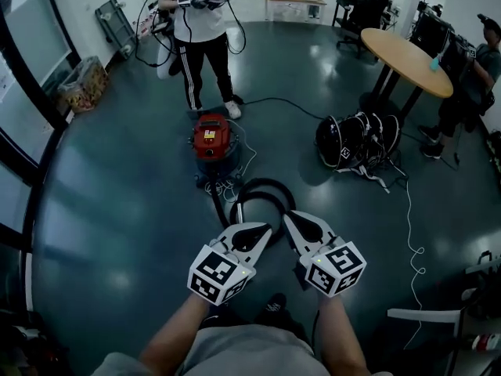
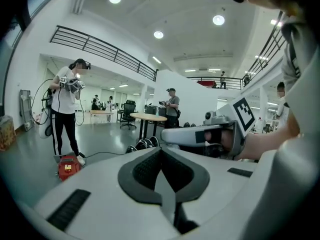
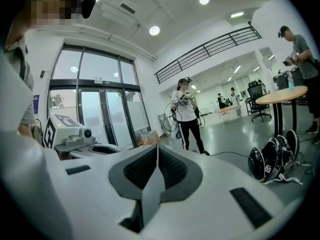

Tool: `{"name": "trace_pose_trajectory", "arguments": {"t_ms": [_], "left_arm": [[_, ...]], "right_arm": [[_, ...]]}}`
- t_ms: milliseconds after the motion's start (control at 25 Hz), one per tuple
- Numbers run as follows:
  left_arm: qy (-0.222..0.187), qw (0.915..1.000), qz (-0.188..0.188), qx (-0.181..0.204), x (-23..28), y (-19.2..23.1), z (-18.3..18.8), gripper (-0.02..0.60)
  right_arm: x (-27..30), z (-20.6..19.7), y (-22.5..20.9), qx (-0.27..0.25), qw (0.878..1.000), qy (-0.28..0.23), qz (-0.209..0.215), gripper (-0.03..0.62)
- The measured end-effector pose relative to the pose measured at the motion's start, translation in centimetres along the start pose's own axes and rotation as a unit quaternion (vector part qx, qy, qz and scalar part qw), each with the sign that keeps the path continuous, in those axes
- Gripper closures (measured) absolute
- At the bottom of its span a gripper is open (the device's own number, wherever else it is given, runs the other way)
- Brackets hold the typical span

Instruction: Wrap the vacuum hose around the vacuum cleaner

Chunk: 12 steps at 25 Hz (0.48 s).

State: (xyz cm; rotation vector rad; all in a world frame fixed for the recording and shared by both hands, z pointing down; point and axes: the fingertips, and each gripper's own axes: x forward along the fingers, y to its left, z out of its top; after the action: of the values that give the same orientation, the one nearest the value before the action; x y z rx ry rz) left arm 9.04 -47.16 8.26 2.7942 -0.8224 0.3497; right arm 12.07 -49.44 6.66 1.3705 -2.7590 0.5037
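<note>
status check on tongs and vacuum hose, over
Left tongs shut, empty; right tongs shut, empty. Hose lying loose by red vacuum, unwrapped. Person standing just behind vacuum.

One red vacuum cleaner (image 1: 213, 138) stands on the dark floor (image 1: 117, 210), and one black hose (image 1: 274, 183) lies in a loop just beside it. Two grippers are held out above the floor: the left gripper (image 1: 264, 228) and the right gripper (image 1: 289, 217). Besides the wearer, two people appear in the head view: one standing person (image 1: 202, 30) beyond the vacuum cleaner and one person (image 1: 473, 69) at the right edge. Also counted are one round bench (image 1: 403, 57), one black office chair (image 1: 366, 6), one heap of black gear (image 1: 356, 139), one white cable (image 1: 411, 225) trailing across the floor, and one cart (image 1: 116, 23) at the far left.
</note>
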Motion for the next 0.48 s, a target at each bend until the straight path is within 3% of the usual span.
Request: {"name": "trace_pose_trajectory", "arguments": {"t_ms": [240,480], "left_arm": [[-0.017,0.9997,0.006,0.016,-0.4,-1.5,3.1,0.575],[-0.038,0.9982,-0.028,0.036,-2.4,-2.7,5.3,0.575]], "right_arm": [[-1.7,2.9,1.3,-0.031,0.999,-0.013,0.019,0.580],[-2.2,5.3,4.0,-0.047,0.998,-0.040,0.004,0.580]]}}
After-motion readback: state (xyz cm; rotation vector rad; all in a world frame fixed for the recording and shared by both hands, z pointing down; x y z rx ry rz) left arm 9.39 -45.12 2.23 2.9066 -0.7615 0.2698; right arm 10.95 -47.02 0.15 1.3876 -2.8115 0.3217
